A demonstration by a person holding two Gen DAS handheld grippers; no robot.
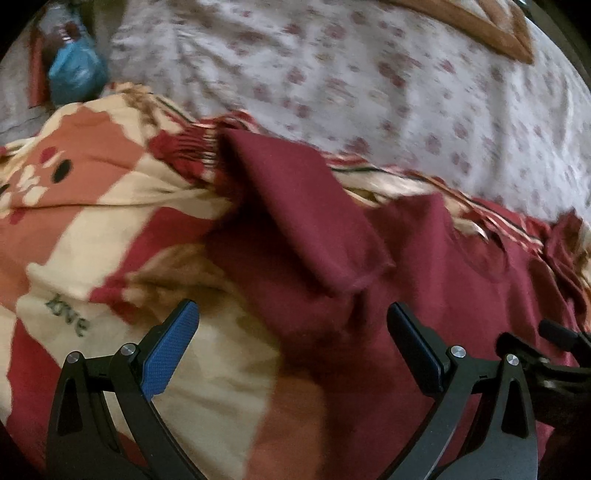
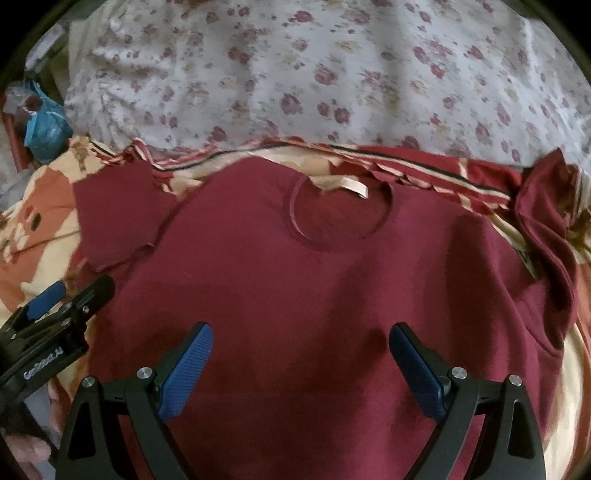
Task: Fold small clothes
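A maroon t-shirt (image 2: 295,280) lies spread flat on a patterned blanket, neck opening (image 2: 338,210) at the far side with a pale label. Its left sleeve (image 2: 114,218) lies flat; its right sleeve (image 2: 550,221) is rumpled. My right gripper (image 2: 301,338) is open and empty, hovering over the shirt's middle. My left gripper (image 1: 291,314) is open and empty above the shirt's left side, near the left sleeve (image 1: 306,210). The left gripper also shows at the left edge of the right wrist view (image 2: 62,299).
A red, cream and orange blanket (image 1: 110,206) with the word "love" lies under the shirt. A white floral bedsheet (image 2: 314,74) covers the bed beyond. A blue plastic bag (image 1: 75,70) sits at the far left. A brown-edged cloth (image 1: 491,26) lies at the far right.
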